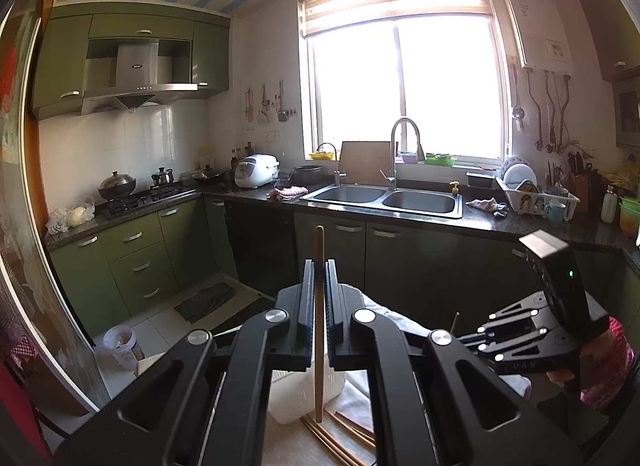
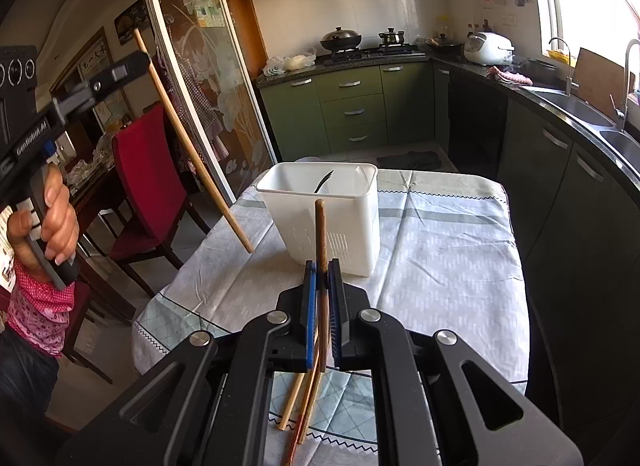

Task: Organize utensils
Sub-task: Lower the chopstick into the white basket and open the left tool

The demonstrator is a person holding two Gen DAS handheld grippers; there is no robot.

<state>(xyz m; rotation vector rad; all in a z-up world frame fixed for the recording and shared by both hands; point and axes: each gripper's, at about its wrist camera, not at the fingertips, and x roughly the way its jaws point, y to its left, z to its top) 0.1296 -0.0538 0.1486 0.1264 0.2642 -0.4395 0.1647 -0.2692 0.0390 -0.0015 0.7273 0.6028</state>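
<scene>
My left gripper [image 1: 319, 266] is shut on a light wooden chopstick [image 1: 319, 306], held upright above the table. In the right wrist view the same gripper [image 2: 138, 55] is raised at the left with that chopstick [image 2: 192, 145] slanting down toward the table. My right gripper [image 2: 322, 266] is shut on a darker brown chopstick [image 2: 321, 234], just in front of a white plastic utensil holder [image 2: 320, 213] that holds a dark fork [image 2: 323, 181]. Several loose chopsticks [image 2: 304, 402] lie on the tablecloth under the right gripper. The holder [image 1: 304, 390] and loose chopsticks [image 1: 332, 438] also show below the left gripper.
The table has a pale patterned cloth [image 2: 440, 266]. A red chair [image 2: 144, 185] stands at its left side. Green cabinets, a stove [image 2: 368, 51] and a double sink [image 1: 384, 199] line the kitchen walls. A small bin [image 1: 122, 346] stands on the floor.
</scene>
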